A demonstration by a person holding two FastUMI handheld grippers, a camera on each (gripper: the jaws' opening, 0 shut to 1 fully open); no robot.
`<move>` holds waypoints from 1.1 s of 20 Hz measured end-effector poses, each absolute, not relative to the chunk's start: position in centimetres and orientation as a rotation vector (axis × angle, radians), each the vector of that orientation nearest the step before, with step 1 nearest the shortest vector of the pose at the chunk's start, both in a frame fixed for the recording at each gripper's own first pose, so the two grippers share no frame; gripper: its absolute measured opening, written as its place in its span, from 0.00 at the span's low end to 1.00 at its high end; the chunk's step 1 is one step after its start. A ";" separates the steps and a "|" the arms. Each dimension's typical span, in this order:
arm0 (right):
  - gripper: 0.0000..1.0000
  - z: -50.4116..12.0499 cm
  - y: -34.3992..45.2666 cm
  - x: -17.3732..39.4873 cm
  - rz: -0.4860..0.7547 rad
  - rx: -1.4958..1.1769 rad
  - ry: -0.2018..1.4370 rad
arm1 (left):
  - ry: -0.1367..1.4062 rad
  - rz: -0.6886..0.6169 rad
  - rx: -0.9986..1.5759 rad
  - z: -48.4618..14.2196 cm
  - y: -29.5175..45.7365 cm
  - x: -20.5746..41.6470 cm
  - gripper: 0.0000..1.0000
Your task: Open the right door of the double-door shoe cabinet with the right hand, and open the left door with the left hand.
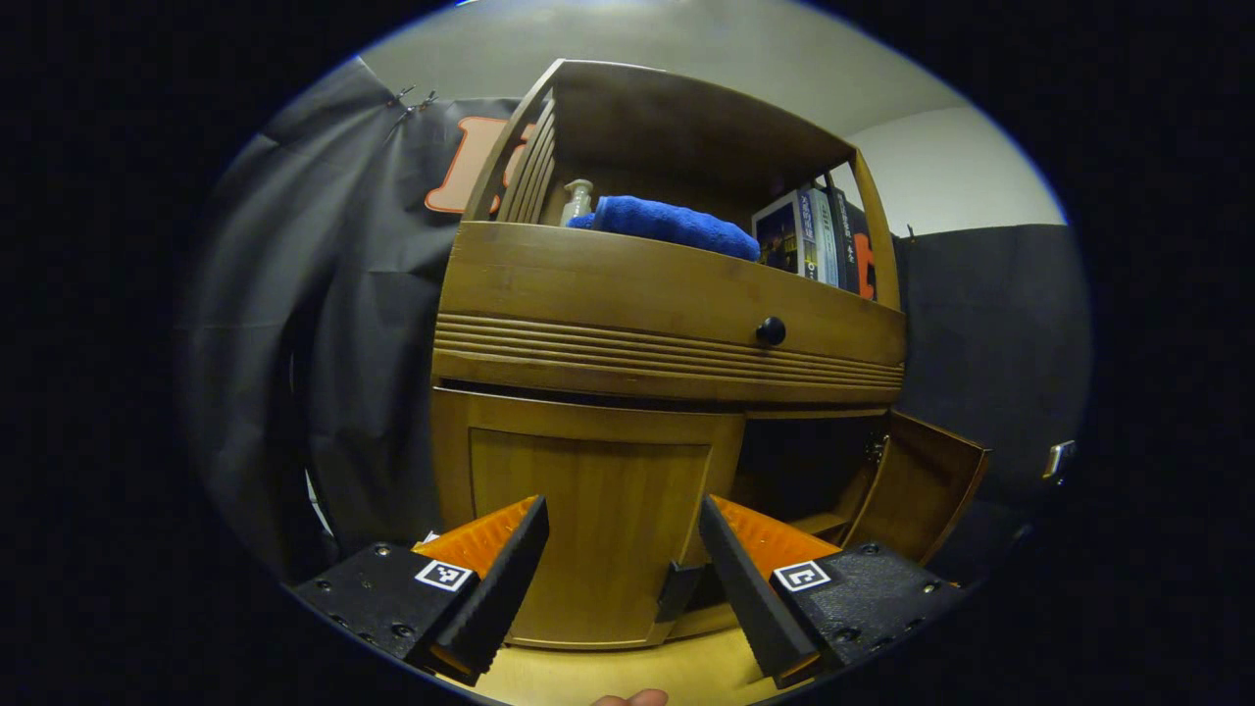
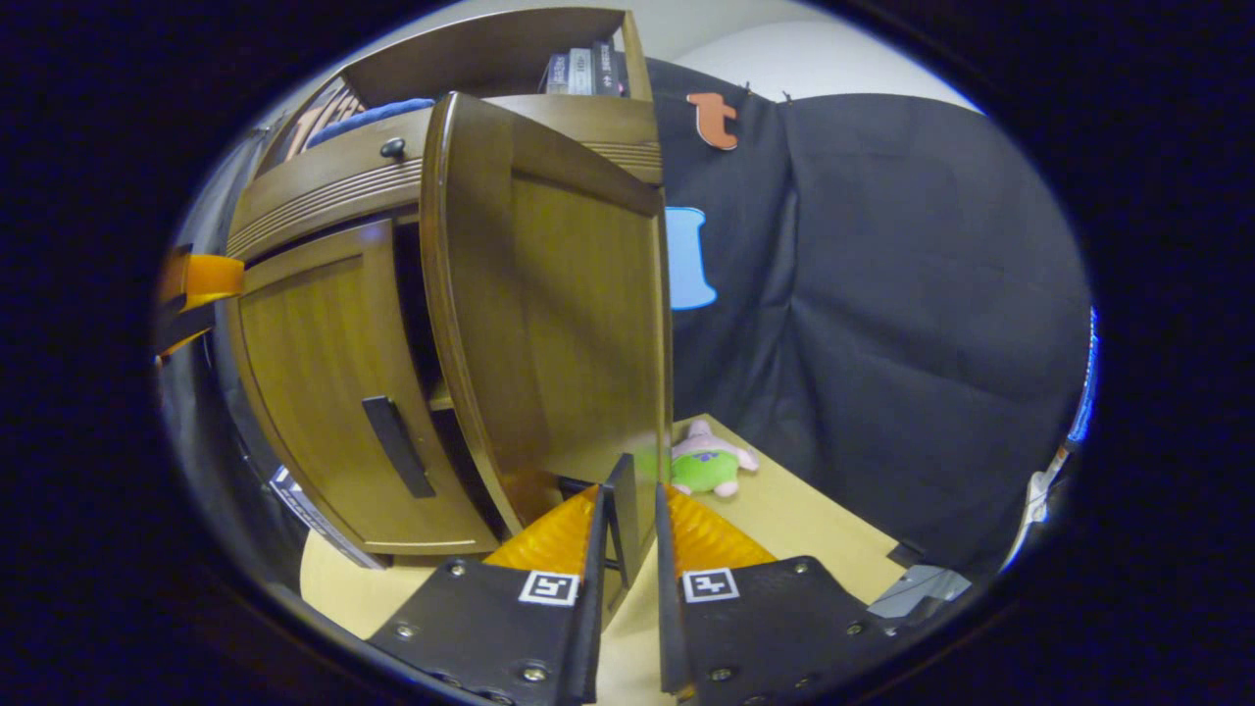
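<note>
The shoe cabinet (image 1: 667, 294) is standing on a pale wooden floor (image 2: 784, 520). The right door (image 2: 559, 324) is standing swung well out. The right gripper (image 2: 627, 510) is closing its jaws to a narrow gap around that door's lower edge; whether both fingers are pressing on it cannot be told. The left door (image 1: 588, 520) is sitting closed. The left gripper (image 1: 623, 549) is hovering with jaws wide apart, gripping nothing, just before that door's dark handle (image 1: 678, 588). A plush toy (image 2: 708, 461) is lying beside the cabinet.
</note>
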State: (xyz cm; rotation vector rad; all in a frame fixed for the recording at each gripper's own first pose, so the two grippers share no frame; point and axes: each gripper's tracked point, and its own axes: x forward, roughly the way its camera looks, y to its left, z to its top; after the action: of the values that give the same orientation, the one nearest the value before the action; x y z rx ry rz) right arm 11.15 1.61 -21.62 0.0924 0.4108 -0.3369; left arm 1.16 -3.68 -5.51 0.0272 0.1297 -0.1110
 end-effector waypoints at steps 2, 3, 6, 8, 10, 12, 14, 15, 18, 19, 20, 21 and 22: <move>0.24 -21.5 1.3 10.9 -0.355 0.090 0.412 | 0.134 -0.126 0.026 -5.8 -4.3 1.2 0.96; 0.24 -21.5 1.3 10.9 -0.356 0.089 0.413 | 0.135 -0.133 0.025 -5.8 -4.6 1.2 0.96; 0.24 -21.5 0.6 10.5 -0.382 0.079 0.414 | 0.143 -0.154 0.020 -6.1 -5.5 1.2 0.96; 0.24 -21.3 -0.1 10.3 -0.411 0.062 0.412 | 0.146 -0.164 0.020 -6.1 -5.9 1.1 0.96; 0.24 -21.4 -0.3 10.3 -0.418 0.071 0.413 | 0.146 -0.166 0.024 -6.2 -6.0 1.2 0.96; 0.22 -21.5 0.1 10.3 -0.416 0.093 0.413 | 0.146 -0.168 0.025 -6.2 -6.2 1.3 0.96; 0.22 -21.4 0.1 10.3 -0.402 0.095 0.411 | 0.150 -0.171 0.024 -6.3 -6.3 1.3 0.96; 0.22 -21.4 0.1 10.4 -0.392 0.094 0.409 | 0.153 -0.172 0.023 -6.5 -6.3 1.3 0.96; 0.22 -21.5 -0.1 10.1 -0.393 0.087 0.420 | 0.162 -0.169 0.026 -6.8 -6.2 1.4 0.96; 0.22 -21.4 -0.4 10.0 -0.397 0.081 0.421 | 0.165 -0.167 0.026 -7.0 -6.1 1.4 0.96; 0.22 -21.4 -0.6 10.0 -0.398 0.081 0.423 | 0.166 -0.165 0.026 -7.0 -6.0 1.5 0.96; 0.22 -21.4 -0.6 9.9 -0.398 0.083 0.422 | 0.166 -0.164 0.024 -7.0 -5.9 1.5 0.96; 0.22 -21.4 -0.6 10.0 -0.401 0.083 0.420 | 0.168 -0.162 0.024 -7.1 -5.9 1.6 0.96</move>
State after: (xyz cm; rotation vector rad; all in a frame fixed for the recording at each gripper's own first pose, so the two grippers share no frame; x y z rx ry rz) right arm 10.02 -0.60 -21.45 0.0825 0.4201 -0.4007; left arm 1.59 -5.85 -7.08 0.0236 0.1675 -0.1623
